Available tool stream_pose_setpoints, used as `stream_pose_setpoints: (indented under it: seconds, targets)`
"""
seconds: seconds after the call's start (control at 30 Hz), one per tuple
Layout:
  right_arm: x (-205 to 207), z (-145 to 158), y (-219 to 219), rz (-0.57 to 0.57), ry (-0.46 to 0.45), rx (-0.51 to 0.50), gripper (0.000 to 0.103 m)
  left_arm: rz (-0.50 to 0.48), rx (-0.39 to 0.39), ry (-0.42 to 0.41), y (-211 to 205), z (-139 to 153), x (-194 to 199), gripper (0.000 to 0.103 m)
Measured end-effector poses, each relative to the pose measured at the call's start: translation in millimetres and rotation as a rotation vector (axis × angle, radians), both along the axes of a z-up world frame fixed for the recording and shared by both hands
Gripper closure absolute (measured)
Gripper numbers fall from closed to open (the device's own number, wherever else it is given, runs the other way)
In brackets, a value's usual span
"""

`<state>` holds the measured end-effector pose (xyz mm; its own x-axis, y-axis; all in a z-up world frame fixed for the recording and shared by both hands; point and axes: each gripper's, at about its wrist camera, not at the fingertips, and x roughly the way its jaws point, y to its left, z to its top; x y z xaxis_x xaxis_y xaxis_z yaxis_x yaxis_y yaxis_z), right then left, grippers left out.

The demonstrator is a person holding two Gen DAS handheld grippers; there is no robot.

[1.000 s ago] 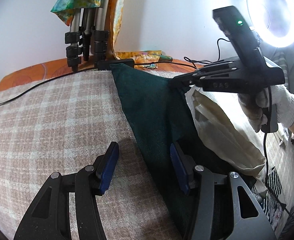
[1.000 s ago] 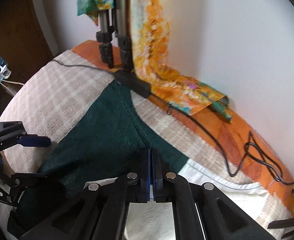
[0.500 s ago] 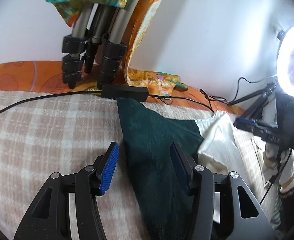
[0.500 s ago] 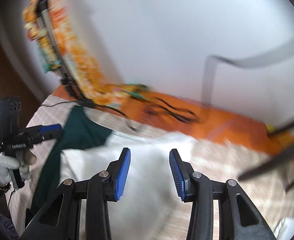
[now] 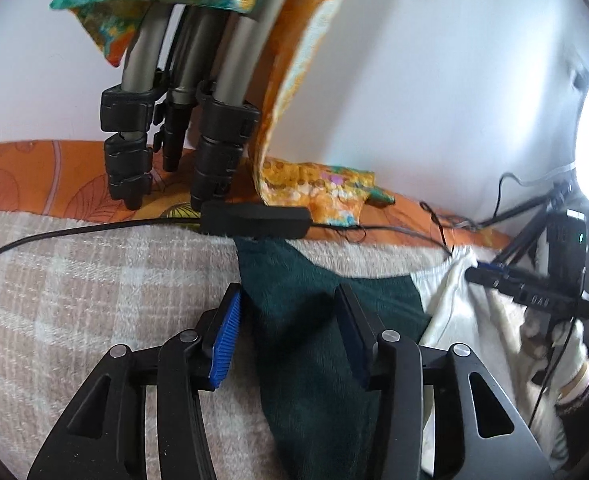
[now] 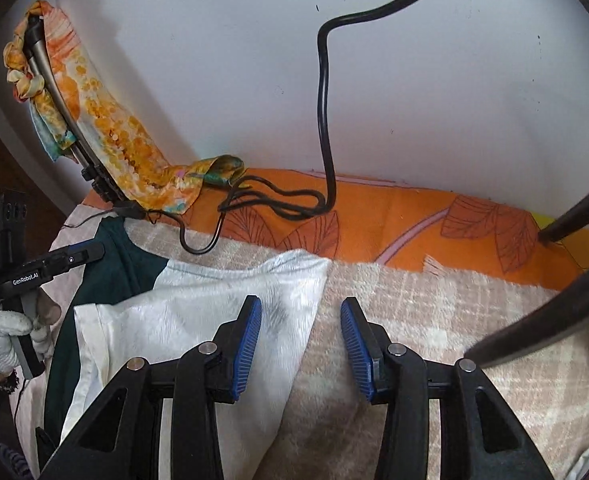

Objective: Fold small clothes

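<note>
Across the bed, a checked beige blanket (image 5: 74, 300) lies over an orange leaf-print sheet (image 6: 394, 216) by the white wall. On the blanket rest a dark green garment (image 5: 314, 340) and, overlapping its edge, a white garment (image 6: 198, 312) (both flat). Left gripper (image 5: 286, 332) straddles the green cloth's edge, jaws closing, pads not yet pressing. Right gripper (image 6: 300, 340) stands released over the white garment's edge, grasping nothing.

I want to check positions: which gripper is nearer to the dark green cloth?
Left. The left gripper is over the dark green cloth, closing; the right gripper is beside the white cloth.
</note>
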<state>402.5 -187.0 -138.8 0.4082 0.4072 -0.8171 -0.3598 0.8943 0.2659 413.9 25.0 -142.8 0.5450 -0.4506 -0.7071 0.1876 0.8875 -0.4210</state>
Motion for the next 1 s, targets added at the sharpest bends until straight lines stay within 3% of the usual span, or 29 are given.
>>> stream_pose_setpoints:
  seconds: [0.1,0.13,0.2,0.23,0.47,1.0]
  targets:
    - [3.8,-1.6,7.6,0.020,-0.007,-0.002,0.068,-0.001,-0.004,-0.006,-2.8,-1.5,3.3,0.062]
    - [3.8,-1.6,10.4,0.027,-0.011,-0.009,0.079,-0.001,0.003,-0.014,-4.1,-2.1,4.1,0.063]
    - [4.5,-2.4,17.2,0.042,-0.019,-0.024,0.094,-0.010,0.000,-0.006,-7.9,-7.3,9.8,0.097]
    - [4.3,-1.9,19.2,0.044,-0.023,-0.035,0.097,-0.018,-0.023,0.009,-8.2,-10.3,12.4,0.099]
    - [-5.9,19.6,21.4,0.046,-0.079,0.000,0.102,-0.037,-0.100,-0.050,-4.3,12.0,-0.8,0.099]
    - [-88.1,111.9,2.5,0.080,-0.198,0.113,0.102,-0.141,-0.094,-0.174,-19.0,95.4,-93.6,0.099]
